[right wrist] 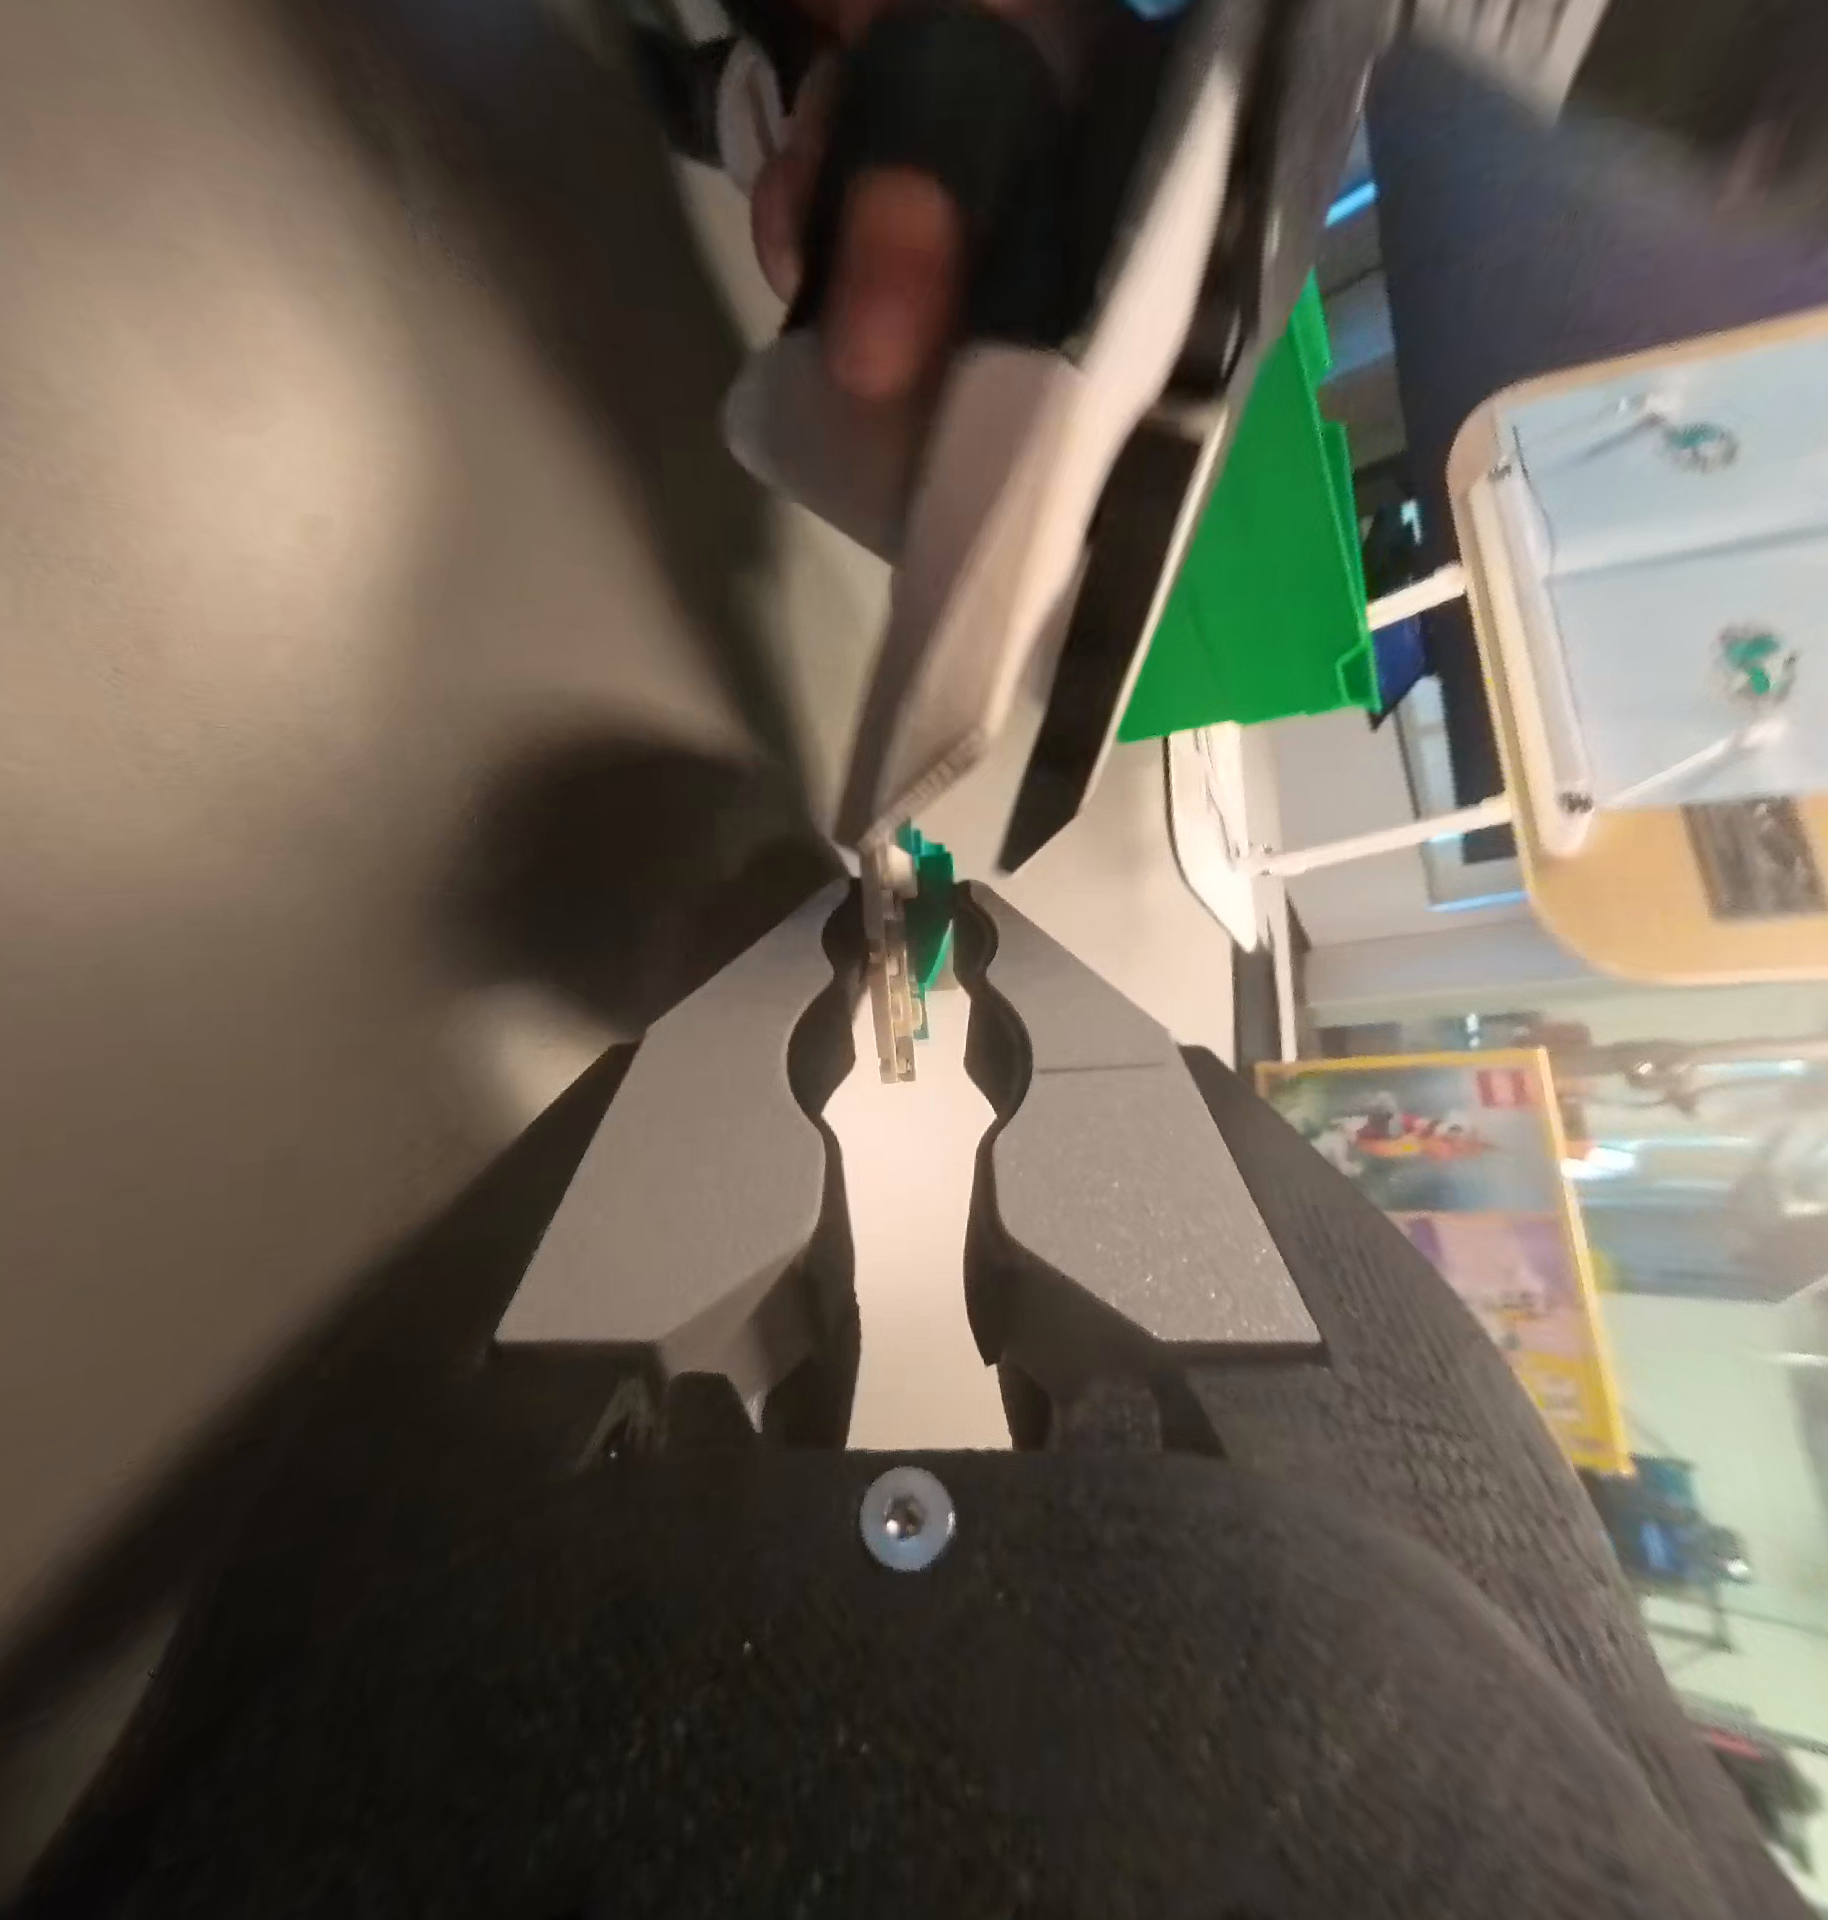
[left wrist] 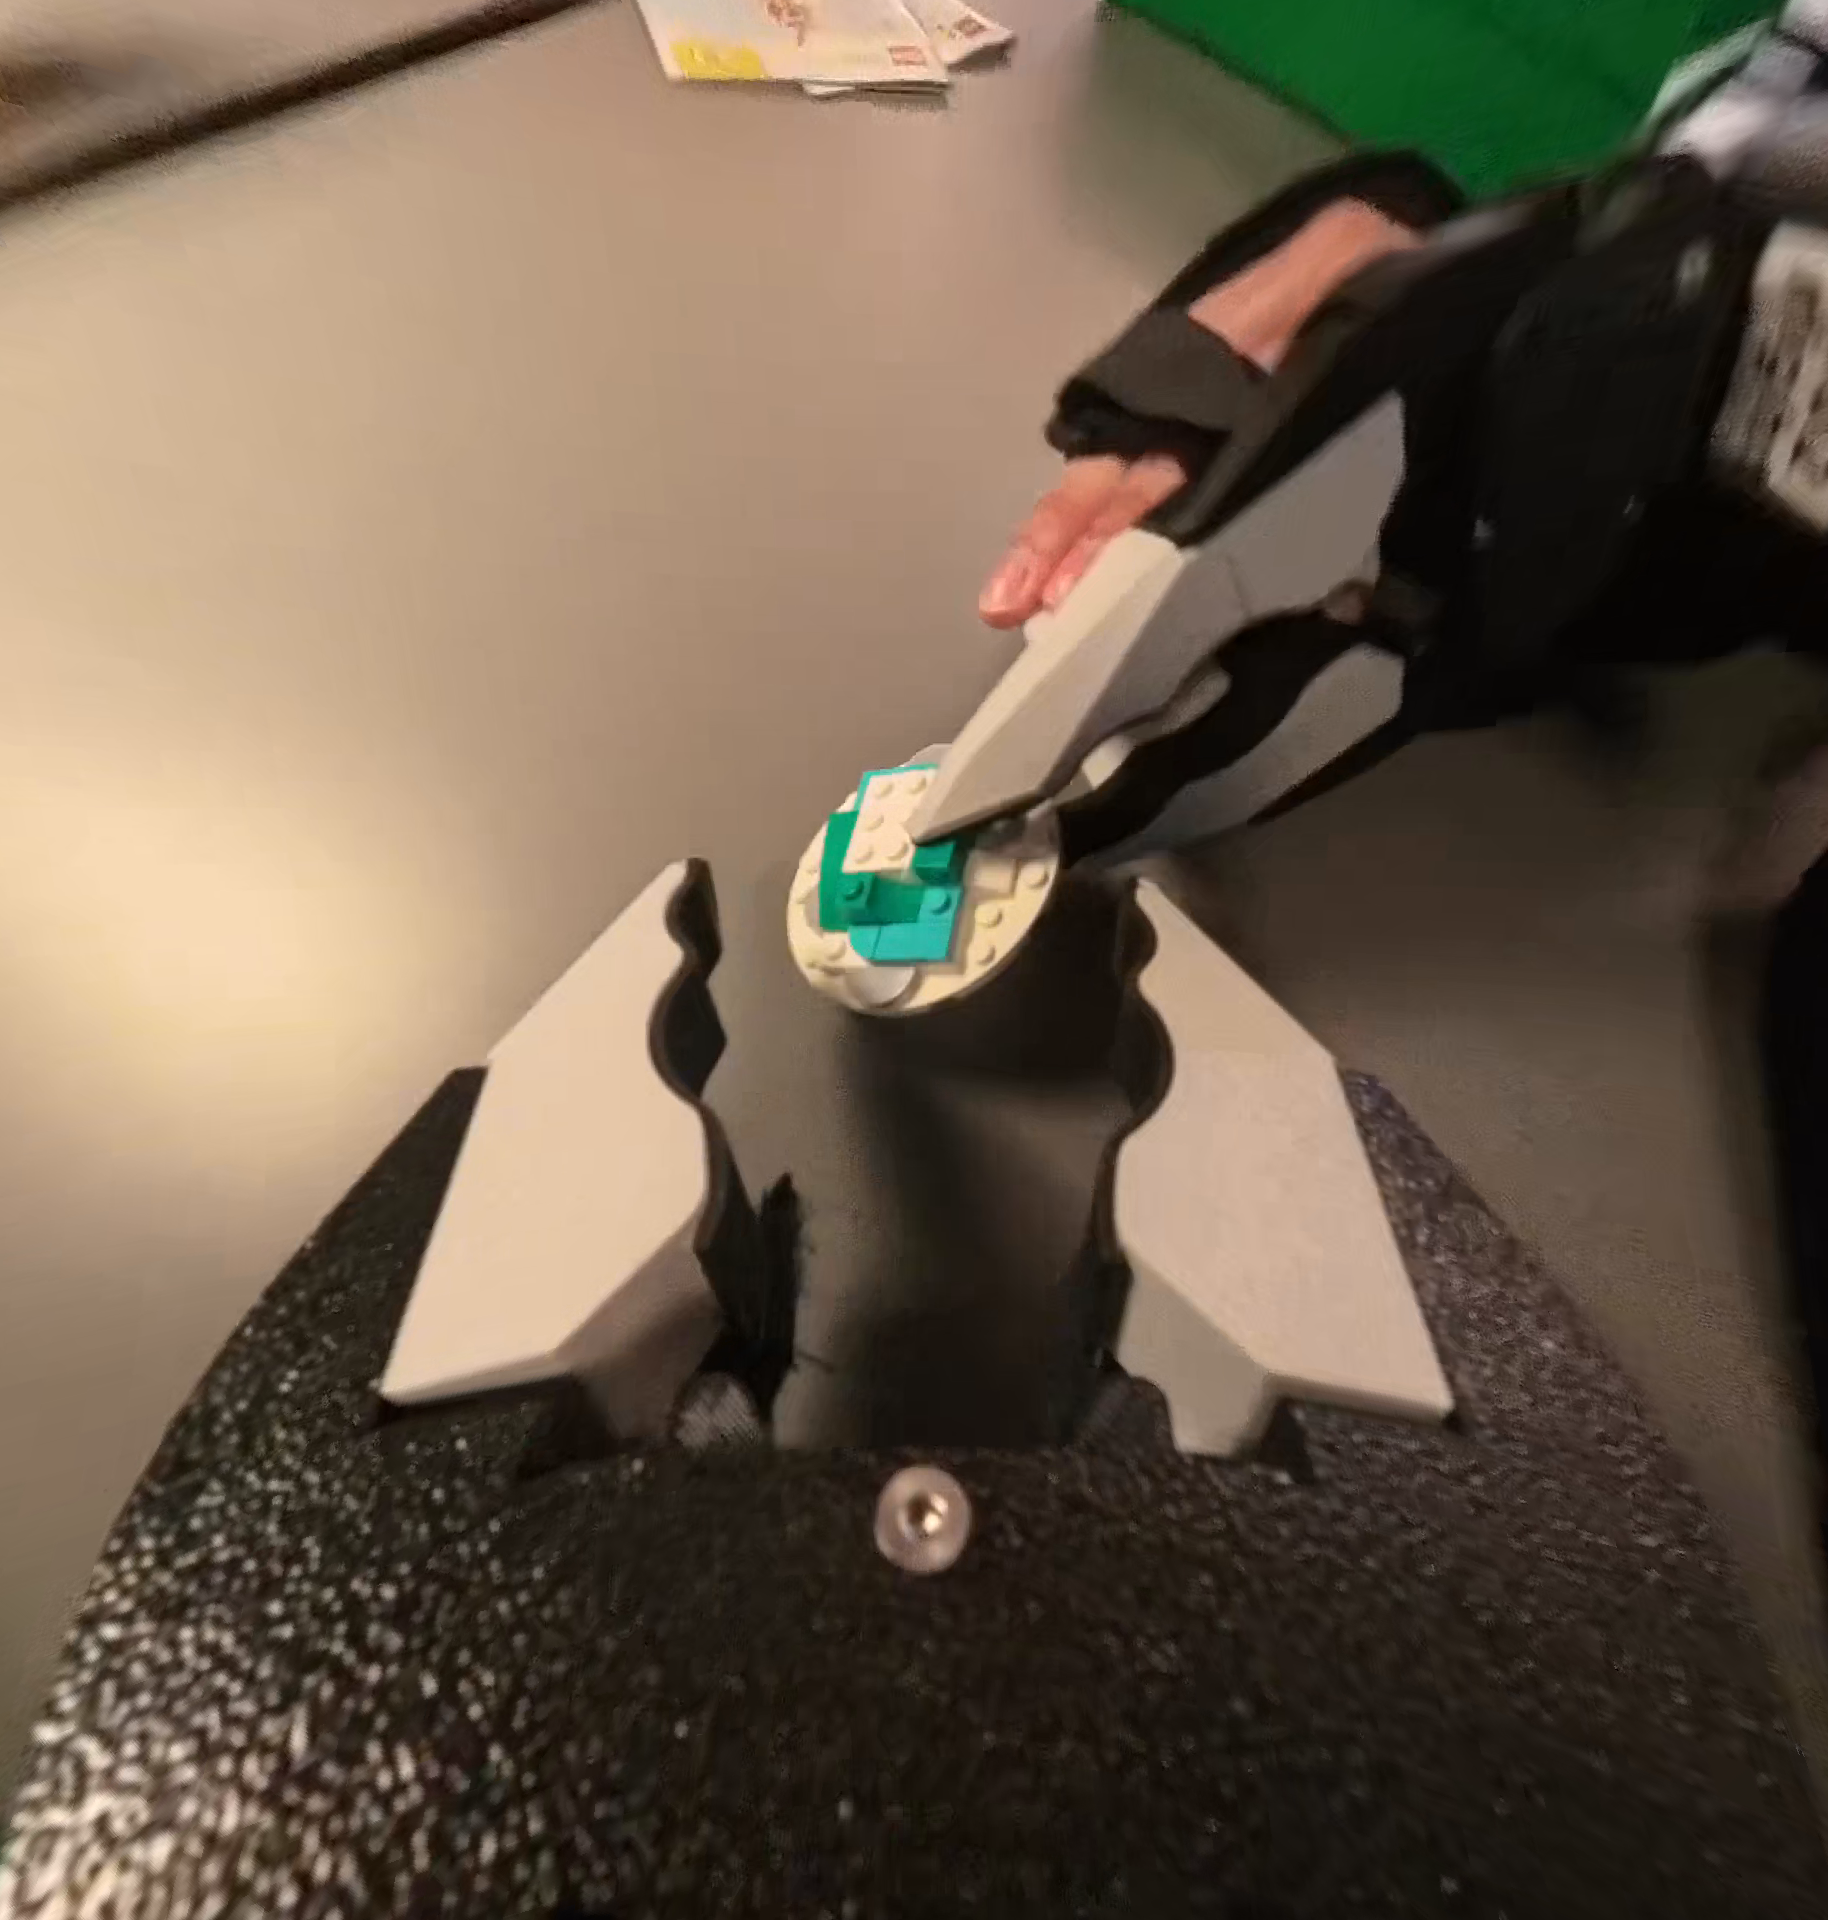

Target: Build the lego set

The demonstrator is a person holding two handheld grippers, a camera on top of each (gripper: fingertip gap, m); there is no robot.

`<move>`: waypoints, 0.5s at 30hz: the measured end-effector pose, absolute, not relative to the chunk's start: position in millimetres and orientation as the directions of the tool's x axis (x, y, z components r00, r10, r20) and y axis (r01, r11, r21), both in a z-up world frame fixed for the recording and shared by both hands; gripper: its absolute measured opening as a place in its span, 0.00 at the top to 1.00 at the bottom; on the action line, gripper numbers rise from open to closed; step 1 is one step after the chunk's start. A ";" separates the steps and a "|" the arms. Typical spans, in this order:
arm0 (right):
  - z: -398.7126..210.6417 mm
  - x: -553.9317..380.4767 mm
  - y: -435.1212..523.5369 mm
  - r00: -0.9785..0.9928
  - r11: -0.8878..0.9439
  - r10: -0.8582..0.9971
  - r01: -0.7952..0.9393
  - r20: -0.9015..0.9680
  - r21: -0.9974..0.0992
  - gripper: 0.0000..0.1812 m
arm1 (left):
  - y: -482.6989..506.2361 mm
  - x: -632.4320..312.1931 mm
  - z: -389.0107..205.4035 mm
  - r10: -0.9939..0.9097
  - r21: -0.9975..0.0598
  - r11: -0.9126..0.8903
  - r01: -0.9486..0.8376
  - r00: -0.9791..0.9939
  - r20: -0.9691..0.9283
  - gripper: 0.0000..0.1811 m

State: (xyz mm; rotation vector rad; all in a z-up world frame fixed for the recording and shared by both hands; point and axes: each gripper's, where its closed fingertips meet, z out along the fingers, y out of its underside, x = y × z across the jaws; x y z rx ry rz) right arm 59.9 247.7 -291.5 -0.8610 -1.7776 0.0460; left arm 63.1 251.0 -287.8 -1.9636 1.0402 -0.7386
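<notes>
A round white lego plate (left wrist: 1003,925) carries green and teal bricks (left wrist: 894,904). My right gripper (left wrist: 951,831) comes in from the upper right, held by a gloved hand, and is shut on this build above the grey table (left wrist: 422,520). In the right wrist view the build (right wrist: 894,997) shows edge-on between the nearly closed fingers of the right gripper (right wrist: 905,899). My left gripper (left wrist: 915,894) is open and empty, its fingertips on either side of the build. It also shows in the right wrist view (right wrist: 936,842), reaching down from above.
Paper instruction booklets (left wrist: 816,42) lie at the far edge of the table. A green bin (left wrist: 1409,83) stands at the back right and also shows in the right wrist view (right wrist: 1253,582). A lego box (right wrist: 1440,1195) and a light table (right wrist: 1668,520) stand beyond.
</notes>
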 end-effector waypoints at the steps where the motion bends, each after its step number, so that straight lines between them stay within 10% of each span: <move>1: -291.8 61.3 249.0 -0.122 0.724 0.581 0.529 0.804 -0.443 0.92 | 251.3 62.3 -287.1 -0.872 -0.846 -0.292 -0.446 0.487 0.044 0.60; 15: -287.0 66.4 254.8 -0.059 0.629 0.698 0.526 0.714 -0.572 0.93 | 255.5 62.0 -292.2 -0.691 -0.547 0.328 -0.770 0.199 -0.695 0.96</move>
